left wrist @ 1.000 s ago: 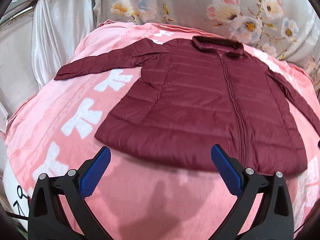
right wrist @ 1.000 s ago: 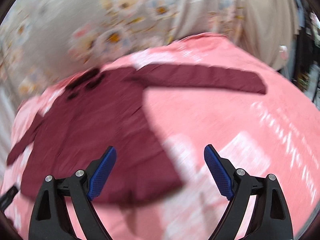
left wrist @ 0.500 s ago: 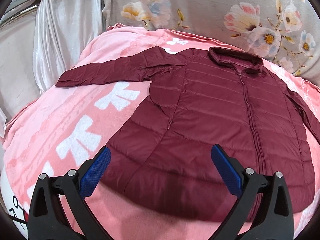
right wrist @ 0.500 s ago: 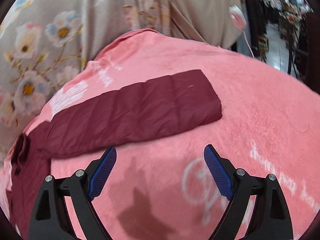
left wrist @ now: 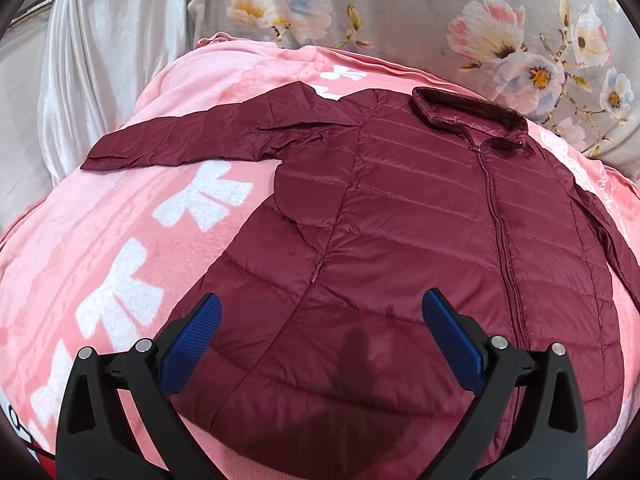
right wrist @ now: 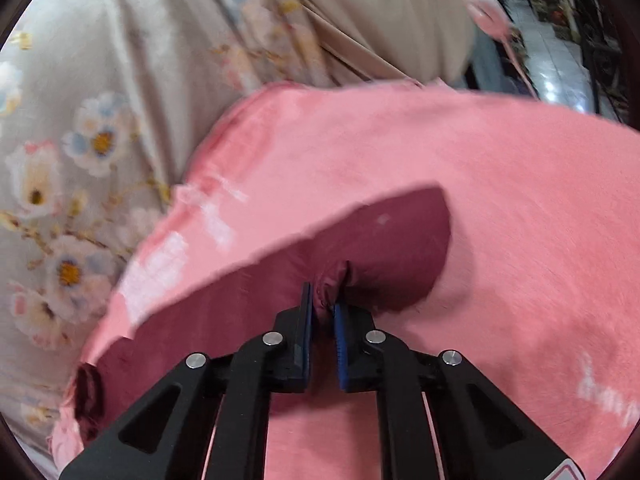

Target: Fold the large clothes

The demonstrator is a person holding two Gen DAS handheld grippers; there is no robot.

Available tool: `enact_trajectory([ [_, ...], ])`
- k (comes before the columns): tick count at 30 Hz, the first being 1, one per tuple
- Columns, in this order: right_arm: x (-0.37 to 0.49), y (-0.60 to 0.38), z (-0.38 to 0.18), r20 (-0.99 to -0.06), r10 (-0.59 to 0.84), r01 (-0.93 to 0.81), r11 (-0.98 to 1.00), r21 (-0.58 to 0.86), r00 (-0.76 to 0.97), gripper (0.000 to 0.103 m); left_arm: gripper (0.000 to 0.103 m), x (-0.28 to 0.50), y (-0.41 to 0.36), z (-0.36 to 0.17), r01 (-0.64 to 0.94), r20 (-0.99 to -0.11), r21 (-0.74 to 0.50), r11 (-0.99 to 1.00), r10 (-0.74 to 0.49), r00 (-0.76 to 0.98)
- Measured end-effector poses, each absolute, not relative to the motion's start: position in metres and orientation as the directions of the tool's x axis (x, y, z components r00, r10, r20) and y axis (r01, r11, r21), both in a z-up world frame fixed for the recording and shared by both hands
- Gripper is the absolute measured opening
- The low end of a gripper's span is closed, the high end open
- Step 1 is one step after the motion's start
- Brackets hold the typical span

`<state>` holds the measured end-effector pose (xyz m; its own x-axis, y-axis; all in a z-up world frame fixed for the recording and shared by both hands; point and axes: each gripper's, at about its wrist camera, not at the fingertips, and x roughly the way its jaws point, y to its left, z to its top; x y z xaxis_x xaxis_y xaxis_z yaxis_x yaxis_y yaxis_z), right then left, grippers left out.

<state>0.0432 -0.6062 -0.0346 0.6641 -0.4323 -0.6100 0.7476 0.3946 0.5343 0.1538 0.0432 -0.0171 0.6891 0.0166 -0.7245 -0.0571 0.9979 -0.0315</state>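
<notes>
A maroon quilted jacket (left wrist: 400,216) lies flat and zipped on a pink blanket (left wrist: 100,248), collar toward the floral backdrop. Its left sleeve (left wrist: 192,136) stretches out to the left. My left gripper (left wrist: 324,320) hovers open over the jacket's lower hem with nothing between its blue pads. In the right wrist view the jacket's other sleeve (right wrist: 380,240) lies across the blanket (right wrist: 520,200). My right gripper (right wrist: 322,312) has its jaws closing on this sleeve, and a pinched fold of maroon fabric is pressed between the pads near the cuff end.
A floral fabric backdrop (left wrist: 440,20) rises behind the bed. White curtain (left wrist: 100,60) hangs at the left. In the right wrist view a beige cloth (right wrist: 380,20) hangs behind, and a shop aisle (right wrist: 560,40) shows at the far right.
My right gripper swung right from the jacket body to the sleeve end and closed on the sleeve fabric. My left gripper moved forward over the jacket hem, staying open.
</notes>
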Motion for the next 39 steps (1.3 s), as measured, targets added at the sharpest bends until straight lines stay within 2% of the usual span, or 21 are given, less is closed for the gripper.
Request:
enact_trajectory([
  [4, 0.099, -0.549, 0.038, -0.458, -0.415, 0.614, 0.613, 0.498, 0.786, 0.009, 0.098, 0.162, 0.046, -0.013, -0.063, -0.708, -0.038, 0.997, 0.018, 0.706],
  [5, 0.122, -0.522, 0.059, -0.415, -0.370, 0.545, 0.689, 0.478, 0.832, 0.009, 0.098, 0.163, 0.046, -0.012, -0.063, -0.705, -0.041, 0.997, 0.016, 0.709],
  [9, 0.184, -0.423, 0.095, -0.336, -0.164, 0.299, 0.865, 0.402, 0.927, 0.009, 0.098, 0.172, 0.050, -0.005, -0.062, -0.692, -0.073, 0.995, -0.006, 0.722],
  [15, 0.252, -0.298, 0.075, -0.368, 0.148, -0.005, 0.932, 0.364, 0.918, 0.009, 0.098, 0.185, 0.062, 0.011, -0.052, -0.657, -0.132, 0.990, -0.048, 0.752],
  [20, 0.289, -0.219, 0.020, -0.470, 0.330, -0.144, 0.910, 0.389, 0.819, 0.010, 0.098, 0.204, 0.074, 0.019, -0.040, -0.641, -0.204, 0.978, -0.103, 0.760],
  [22, 0.294, -0.202, -0.002, -0.512, 0.358, -0.158, 0.906, 0.392, 0.781, 0.012, 0.098, 0.214, 0.076, 0.017, -0.032, -0.646, -0.233, 0.972, -0.130, 0.752],
  [23, 0.298, -0.191, -0.015, -0.543, 0.369, -0.167, 0.908, 0.385, 0.755, 0.018, 0.098, 0.217, 0.076, 0.016, -0.028, -0.649, -0.246, 0.969, -0.143, 0.747],
  [24, 0.296, -0.184, -0.025, -0.561, 0.366, -0.167, 0.912, 0.374, 0.743, 0.031, 0.098, 0.223, 0.076, 0.014, -0.024, -0.653, -0.265, 0.964, -0.161, 0.740],
  [26, 0.293, -0.169, -0.036, -0.593, 0.341, -0.157, 0.927, 0.341, 0.730, 0.049, 0.098, 0.236, 0.073, 0.009, -0.005, -0.662, -0.325, 0.946, -0.224, 0.715],
  [29, 0.277, -0.172, -0.033, -0.580, 0.343, -0.167, 0.927, 0.336, 0.739, 0.059, 0.098, 0.256, 0.062, -0.003, 0.033, -0.669, -0.419, 0.907, -0.333, 0.664],
  [33, 0.240, -0.209, -0.021, -0.549, 0.280, -0.103, 0.938, 0.332, 0.787, 0.062, 0.098, 0.282, 0.034, -0.027, 0.069, -0.691, -0.487, 0.871, -0.432, 0.580],
  [39, 0.200, -0.318, -0.043, -0.579, 0.154, 0.166, 0.872, 0.461, 0.801, 0.062, 0.098, 0.303, 0.010, -0.059, 0.023, -0.741, -0.484, 0.875, -0.423, 0.522],
])
